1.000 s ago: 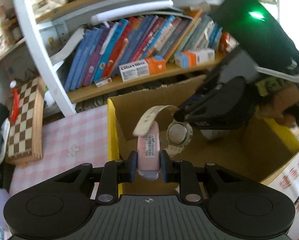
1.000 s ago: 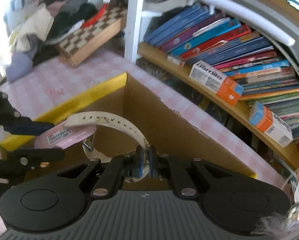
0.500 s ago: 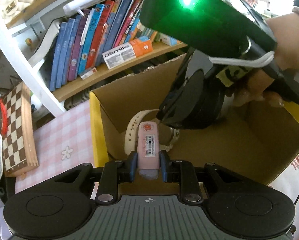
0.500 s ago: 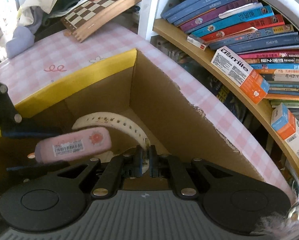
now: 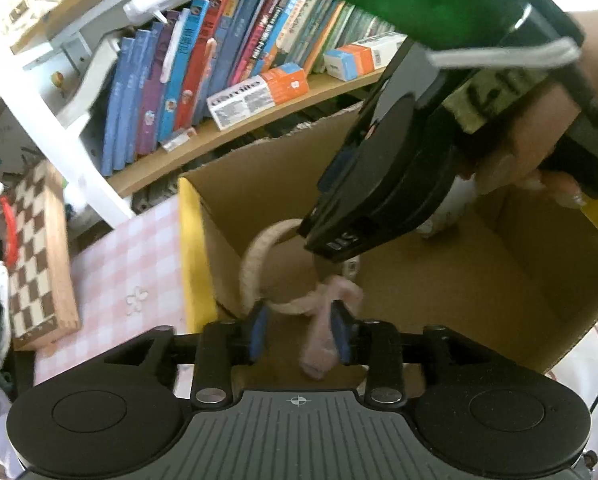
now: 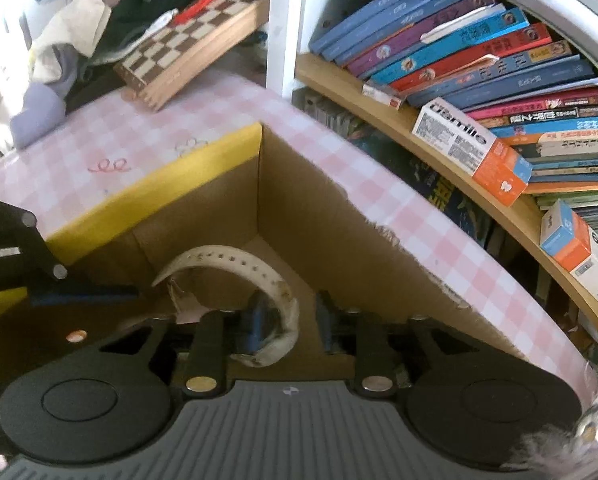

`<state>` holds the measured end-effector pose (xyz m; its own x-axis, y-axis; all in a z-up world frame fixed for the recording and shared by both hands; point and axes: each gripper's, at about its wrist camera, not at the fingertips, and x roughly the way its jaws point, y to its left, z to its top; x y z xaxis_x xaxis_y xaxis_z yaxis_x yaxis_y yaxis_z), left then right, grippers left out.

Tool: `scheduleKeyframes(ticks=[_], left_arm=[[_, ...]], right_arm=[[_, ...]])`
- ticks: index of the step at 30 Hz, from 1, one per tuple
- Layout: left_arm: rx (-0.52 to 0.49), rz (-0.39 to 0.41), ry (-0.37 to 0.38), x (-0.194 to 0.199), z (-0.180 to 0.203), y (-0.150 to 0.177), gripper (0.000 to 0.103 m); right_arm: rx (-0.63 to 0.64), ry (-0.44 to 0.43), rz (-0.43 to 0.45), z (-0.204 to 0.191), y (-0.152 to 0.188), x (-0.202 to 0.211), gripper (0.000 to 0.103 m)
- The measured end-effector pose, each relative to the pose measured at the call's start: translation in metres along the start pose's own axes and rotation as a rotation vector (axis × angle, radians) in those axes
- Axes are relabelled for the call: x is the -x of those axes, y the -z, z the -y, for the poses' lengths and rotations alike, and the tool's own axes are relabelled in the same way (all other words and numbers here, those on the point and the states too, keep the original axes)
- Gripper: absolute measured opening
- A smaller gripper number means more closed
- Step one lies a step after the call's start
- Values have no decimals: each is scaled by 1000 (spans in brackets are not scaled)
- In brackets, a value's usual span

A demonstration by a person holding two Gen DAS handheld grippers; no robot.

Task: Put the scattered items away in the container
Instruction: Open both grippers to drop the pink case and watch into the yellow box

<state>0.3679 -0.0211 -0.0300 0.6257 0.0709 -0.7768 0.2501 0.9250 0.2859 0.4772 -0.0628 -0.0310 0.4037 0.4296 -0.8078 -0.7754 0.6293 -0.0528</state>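
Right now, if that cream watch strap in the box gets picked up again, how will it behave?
The cream watch strap holds a curved arch, so probably bendy, not limp. It looks thin and light. It may snag: it loops round the left gripper.

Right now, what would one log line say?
left hand-held gripper: opening, pink item dropping | right hand-held gripper: opening, watch released | over cardboard box

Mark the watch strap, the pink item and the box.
watch strap [image 6: 235,258], right wrist view, middle of the perforated band
pink item [image 5: 323,340], left wrist view, blurred body
box [image 6: 159,184], right wrist view, yellow rim
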Motion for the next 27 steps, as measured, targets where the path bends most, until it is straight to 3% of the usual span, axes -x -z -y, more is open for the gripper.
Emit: scheduleKeyframes(ticks=[2, 9, 18, 27], left_arm=[[5, 17, -14, 5, -2, 0, 54], [28, 97, -33, 28, -6, -1, 69], [50, 210, -44, 67, -10, 5, 70], [61, 383, -24, 139, -15, 32, 75]], right_arm=[[-1, 3, 16, -1, -1, 6, 32], [-30, -9, 67, -3, 2, 31, 38], [-61, -5, 138, -16, 11, 74, 45], [-120, 23, 240, -34, 31, 147, 54]])
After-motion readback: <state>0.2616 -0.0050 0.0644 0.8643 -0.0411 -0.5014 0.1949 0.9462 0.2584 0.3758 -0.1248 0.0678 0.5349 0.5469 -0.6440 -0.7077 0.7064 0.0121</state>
